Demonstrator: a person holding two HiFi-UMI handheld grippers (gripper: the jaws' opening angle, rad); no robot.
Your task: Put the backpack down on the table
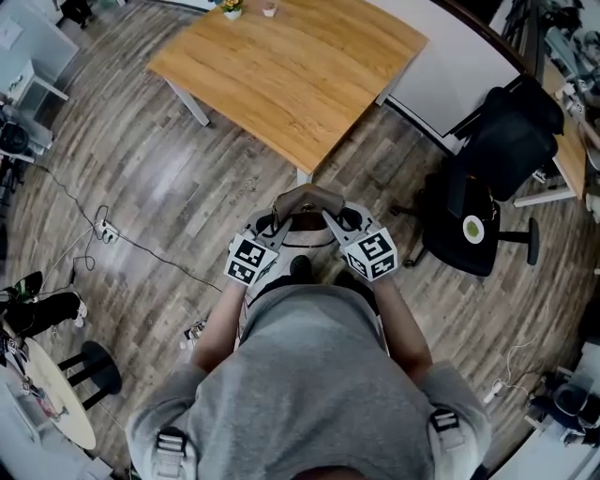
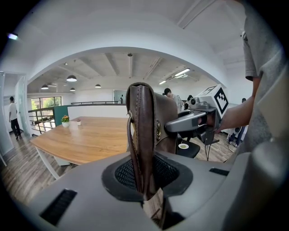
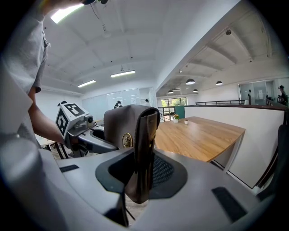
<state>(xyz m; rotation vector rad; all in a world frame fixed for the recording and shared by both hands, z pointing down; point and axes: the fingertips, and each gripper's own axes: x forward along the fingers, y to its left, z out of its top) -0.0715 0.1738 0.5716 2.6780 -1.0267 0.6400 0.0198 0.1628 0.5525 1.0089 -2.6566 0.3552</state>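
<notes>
A brown leather backpack (image 1: 307,201) hangs in the air between my two grippers, just short of the near corner of the wooden table (image 1: 291,66). In the head view my left gripper (image 1: 274,225) is shut on its left side and my right gripper (image 1: 334,223) is shut on its right side. The left gripper view shows a brown strap edge (image 2: 142,135) clamped upright in the jaws, with the right gripper (image 2: 198,120) beyond it. The right gripper view shows the backpack (image 3: 126,124) with its gold emblem and a leather flap pinched in the jaws.
A black office chair (image 1: 487,187) with dark cloth over it stands to the right. A white partition (image 1: 459,66) runs along the table's right side. A small potted plant (image 1: 231,7) sits at the table's far edge. Cables (image 1: 103,230) lie on the wooden floor at left.
</notes>
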